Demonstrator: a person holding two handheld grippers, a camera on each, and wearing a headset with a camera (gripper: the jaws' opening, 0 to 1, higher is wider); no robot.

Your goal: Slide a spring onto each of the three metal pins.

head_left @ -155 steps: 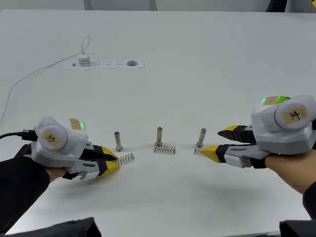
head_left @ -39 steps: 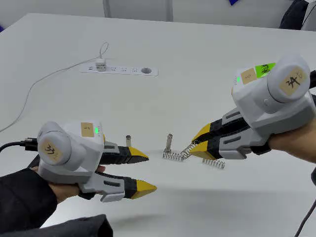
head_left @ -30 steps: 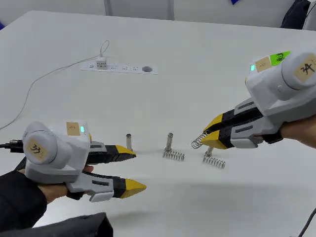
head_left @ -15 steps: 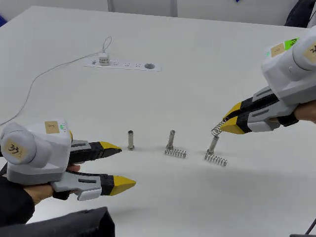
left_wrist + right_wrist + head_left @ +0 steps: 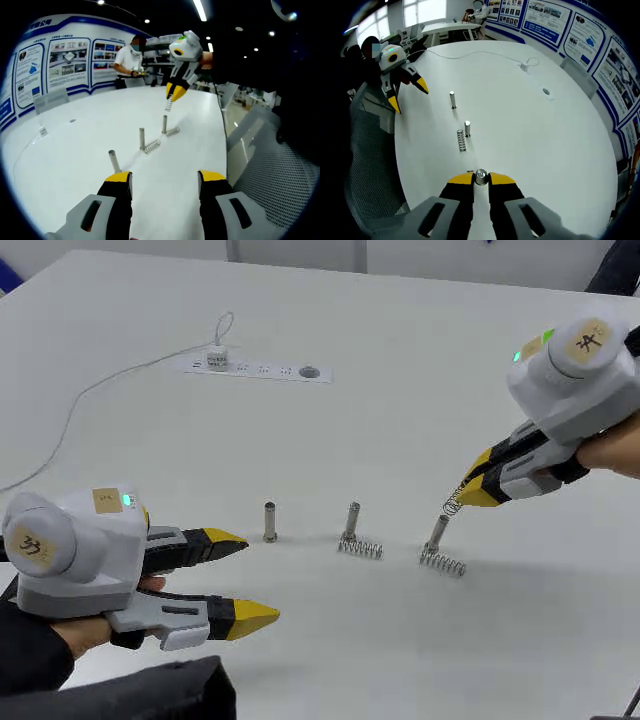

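Spring (image 5: 453, 505) clamped in right claw (image 5: 478, 492), jaws together on its upper end. The coil hangs tilted down toward the top of right pin (image 5: 438, 531). Its lower end is at or just above the pin tip, and I can't tell whether it has caught yet. In the right gripper view the coil shows end-on between the yellow tips.

All three pins stand upright in a row on the bench (image 5: 400, 420). Second spring (image 5: 442, 561) lies flat at the foot of right pin, touching or just beside it. Third spring (image 5: 360, 548) lies flat beside the base of middle pin (image 5: 352, 521). Left pin (image 5: 269, 521) is bare, with no spring near it.

Progress, as I judge it: none of the three is seated. The first is in hand and about to be threaded. The two springs on the bench are not yet picked up. If the held one goes on right pin, the spring at that pin's foot will likely have to travel to left pin.

Left claw (image 5: 255, 577) has its jaws apart with nothing between them. It is held low, near left pin but clear of it.

Power strip (image 5: 262, 368) and its cable (image 5: 100, 390) lie at the far side of the bench, well apart from the work.
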